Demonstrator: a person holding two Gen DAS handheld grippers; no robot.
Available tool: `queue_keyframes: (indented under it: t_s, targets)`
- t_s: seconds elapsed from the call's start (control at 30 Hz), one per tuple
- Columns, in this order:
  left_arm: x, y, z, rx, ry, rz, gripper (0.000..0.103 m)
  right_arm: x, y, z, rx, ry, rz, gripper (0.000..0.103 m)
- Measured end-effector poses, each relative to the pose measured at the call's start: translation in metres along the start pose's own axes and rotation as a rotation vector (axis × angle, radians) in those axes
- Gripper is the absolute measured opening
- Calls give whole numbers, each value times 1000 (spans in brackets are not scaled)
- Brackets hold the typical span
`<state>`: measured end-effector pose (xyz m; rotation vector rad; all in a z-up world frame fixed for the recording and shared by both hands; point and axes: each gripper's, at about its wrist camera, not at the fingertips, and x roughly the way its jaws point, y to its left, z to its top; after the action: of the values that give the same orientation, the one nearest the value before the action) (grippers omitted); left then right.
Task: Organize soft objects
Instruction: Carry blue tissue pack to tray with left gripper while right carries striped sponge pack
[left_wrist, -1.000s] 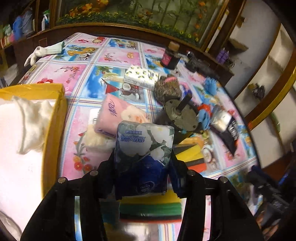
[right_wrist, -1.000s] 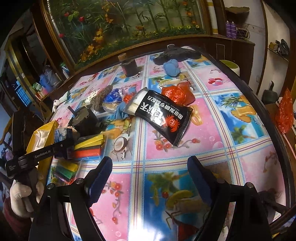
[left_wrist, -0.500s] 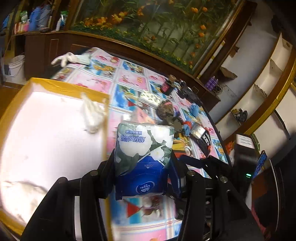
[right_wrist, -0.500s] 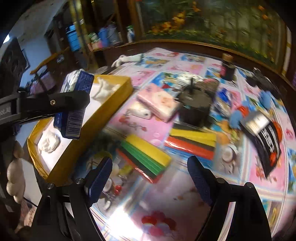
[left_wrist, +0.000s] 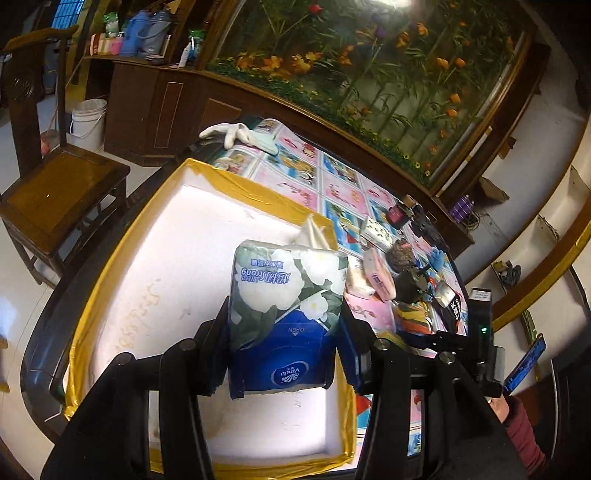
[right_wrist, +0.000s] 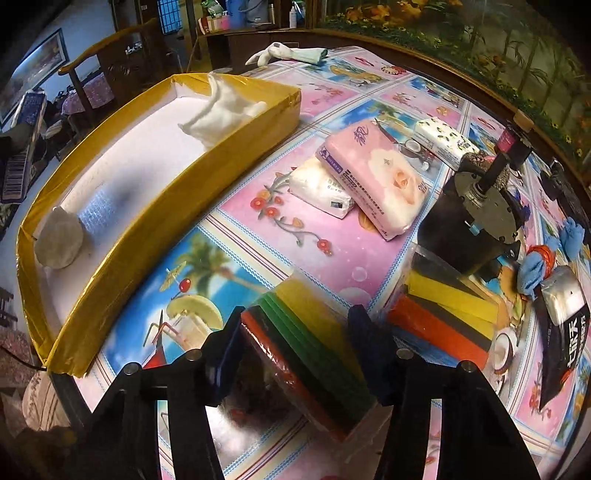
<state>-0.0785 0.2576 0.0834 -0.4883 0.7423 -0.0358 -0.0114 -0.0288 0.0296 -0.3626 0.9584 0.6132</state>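
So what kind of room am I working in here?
Probably a home dining or living room: a round table with a fruit-print cover, a carved wooden chair, and a big planted aquarium in dark wood cabinetry.

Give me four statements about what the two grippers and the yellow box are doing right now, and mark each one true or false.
1. The left gripper holds a blue floral tissue pack above the yellow box. True.
2. The right gripper is wide open over bare tablecloth. False: its fingers straddle the striped sponge pack.
3. The yellow box holds white soft items. True.
4. The pink tissue pack lies inside the box. False: it lies on the tablecloth, outside it.
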Motion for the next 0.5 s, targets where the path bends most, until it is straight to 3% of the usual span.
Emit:
queue_keyframes:
  t_s: [0.13, 0.33, 0.5]
  targets:
    - [2, 12, 6, -7, 4, 8, 48, -19, -10, 0, 77, -30, 34, 37]
    - [15, 17, 31, 22, 18, 19, 48, -60, -13, 10, 158, -112, 108, 34]
    - [50, 22, 63, 31, 53, 48, 48, -76, -2, 45, 229, -151, 317, 34]
